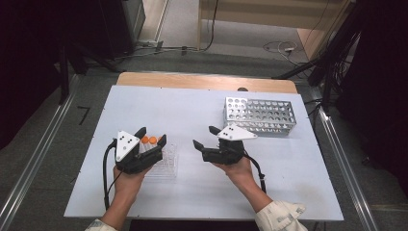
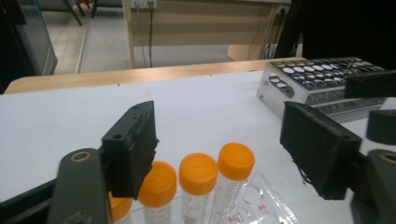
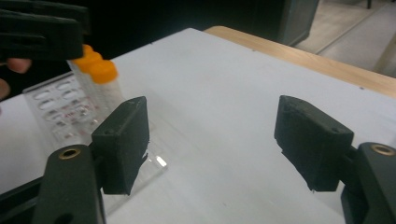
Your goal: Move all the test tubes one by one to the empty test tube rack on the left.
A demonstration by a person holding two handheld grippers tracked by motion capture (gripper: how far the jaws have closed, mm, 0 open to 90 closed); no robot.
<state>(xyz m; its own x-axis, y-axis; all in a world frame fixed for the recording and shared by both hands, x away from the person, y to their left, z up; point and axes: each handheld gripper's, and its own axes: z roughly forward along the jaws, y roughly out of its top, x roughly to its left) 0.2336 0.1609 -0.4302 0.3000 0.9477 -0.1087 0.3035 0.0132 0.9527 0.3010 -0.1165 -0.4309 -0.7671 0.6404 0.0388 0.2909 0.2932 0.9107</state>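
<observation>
You are working with the little tubes with orange caps [image 2: 198, 173]. They are standing upright in the clear plastic rack [image 1: 166, 162] on the left side of the white table [image 1: 192, 110]. In the left gripper view you can count at least four caps in a row. The silver metal rack [image 1: 262, 115] is sitting well apart on the far right, and its holes are looking empty. My guess is that the tubes are going over there, or that you are just filling the clear rack. Either way, it looks like most of the job is still waiting to be done.

Your left gripper [image 1: 151, 137] is hanging right over the tubes. Its jaws are standing apart and are not pinching anything. The orange caps are sitting just below and between the jaws, and one cap is right next to the left jaw, but I cannot tell if it is touching.

Your right gripper [image 1: 207, 137] is waiting near the middle of the table, beside the clear rack. Its jaws are wide apart too, with bare table between them. It is holding nothing.
</observation>
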